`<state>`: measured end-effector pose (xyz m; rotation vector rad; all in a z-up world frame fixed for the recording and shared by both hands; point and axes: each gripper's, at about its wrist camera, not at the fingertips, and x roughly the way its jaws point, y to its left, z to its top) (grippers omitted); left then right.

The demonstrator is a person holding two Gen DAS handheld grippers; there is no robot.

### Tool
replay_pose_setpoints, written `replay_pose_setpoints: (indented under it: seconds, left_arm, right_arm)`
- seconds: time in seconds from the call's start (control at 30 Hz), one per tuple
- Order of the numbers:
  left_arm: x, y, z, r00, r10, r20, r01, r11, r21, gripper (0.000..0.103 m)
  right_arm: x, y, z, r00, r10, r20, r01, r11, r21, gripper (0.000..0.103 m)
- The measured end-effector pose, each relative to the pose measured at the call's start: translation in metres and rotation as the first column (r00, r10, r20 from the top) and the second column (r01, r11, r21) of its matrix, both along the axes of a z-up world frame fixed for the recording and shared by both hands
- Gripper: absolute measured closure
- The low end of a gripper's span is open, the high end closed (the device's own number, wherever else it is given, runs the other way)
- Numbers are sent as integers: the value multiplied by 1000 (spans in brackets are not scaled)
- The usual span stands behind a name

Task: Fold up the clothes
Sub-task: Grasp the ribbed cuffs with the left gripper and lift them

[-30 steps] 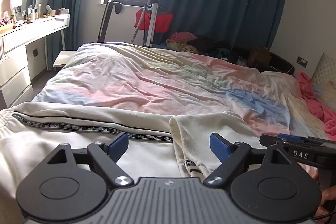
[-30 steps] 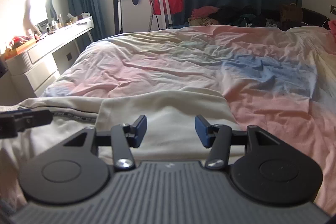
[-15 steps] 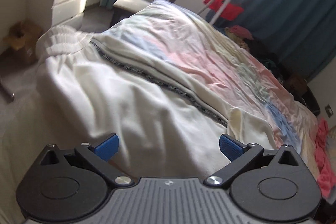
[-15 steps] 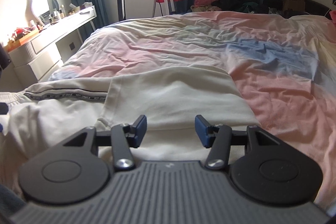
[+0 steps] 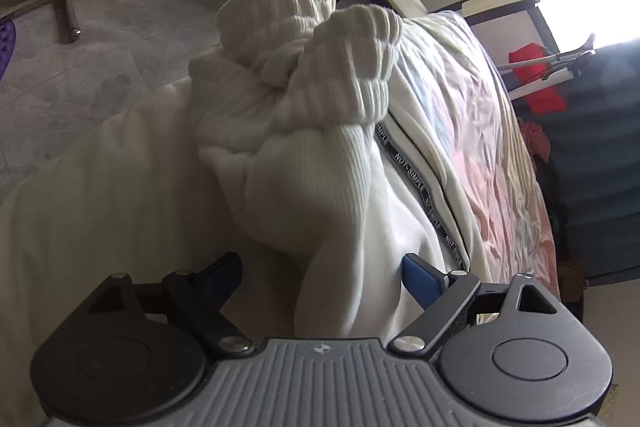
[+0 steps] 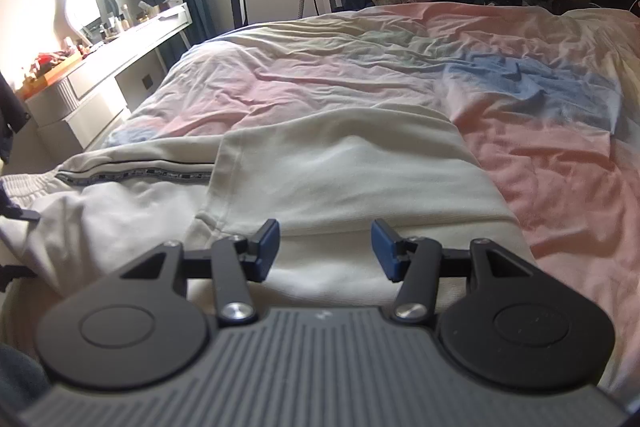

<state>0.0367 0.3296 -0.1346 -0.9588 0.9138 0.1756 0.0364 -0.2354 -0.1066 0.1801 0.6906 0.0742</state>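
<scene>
The left gripper (image 5: 322, 275) is closing, a ribbed fold of the cream trousers (image 5: 304, 163) bulging between its blue pads (image 5: 420, 277); whether the pads press on the cloth yet I cannot tell. The right gripper (image 6: 325, 247) hovers with jaws apart over the folded leg (image 6: 352, 179), gripping nothing. The trousers lie across the near edge of the bed (image 6: 400, 75), on its pastel quilt, with the bunched waistband (image 5: 304, 39) hanging toward the floor (image 5: 80, 75). A black lettered stripe (image 5: 424, 195) runs down the side seam.
</scene>
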Motion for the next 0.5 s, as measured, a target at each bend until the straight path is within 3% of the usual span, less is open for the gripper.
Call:
replay_pose_setpoints:
  seconds: [0.13,0.2,0.27,0.37,0.5]
  left_arm:
    - [-3,14,14,992,54,112,-67,991,116,42]
    - [-3,16,18,989,66,135,-91,978,190,66]
    - [-4,15,21,987,56,152,-90,969,230,70]
    - [-11,-2,42,978,-3,210,-72,935,348,79]
    - [-25,-52,91,944,-61,324,-92,896,435,83]
  right_arm:
    - [5,7,-6,1000,24,-11,-24,1000,-5,49]
    - [9,14,-9,999,52,-12,-52,999,-12,49]
    - [20,22,-21,994,88,-70,-88,996,3,49]
    - [40,27,-46,974,111,-196,-107,994,29,49]
    - [40,26,-42,977,93,-191,-86,995,47,50]
